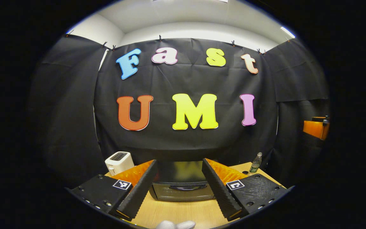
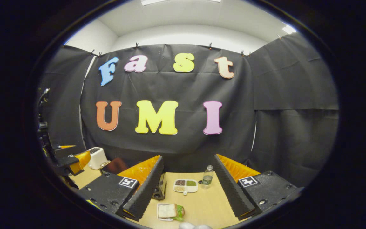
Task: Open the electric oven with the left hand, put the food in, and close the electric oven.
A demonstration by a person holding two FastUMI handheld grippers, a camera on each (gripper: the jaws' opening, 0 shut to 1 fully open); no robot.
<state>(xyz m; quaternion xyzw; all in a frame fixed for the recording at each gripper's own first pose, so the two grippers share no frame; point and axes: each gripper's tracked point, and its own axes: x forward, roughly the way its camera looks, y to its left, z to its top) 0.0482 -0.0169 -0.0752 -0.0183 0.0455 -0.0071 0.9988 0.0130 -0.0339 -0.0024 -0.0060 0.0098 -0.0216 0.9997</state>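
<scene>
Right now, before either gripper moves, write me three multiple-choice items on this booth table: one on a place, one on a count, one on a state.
1. Where does the clear plastic water bottle stand?
A. right of the white sectioned sauce dish
B. on top of the white toaster
C. inside the oven

2. How many filled sections does the sauce dish show?
A. one
B. three
C. six

3. How is the door of the dark electric oven?
A. hanging open
B. taken off
C. closed

Answers: 1 A, in the right gripper view the bottle stands on the wooden table just right of the dish. 2 B, one dark, one green and one pale filling show. 3 C, in the left gripper view the door sits flush between the open fingers of the left gripper, its handle untouched.
</scene>
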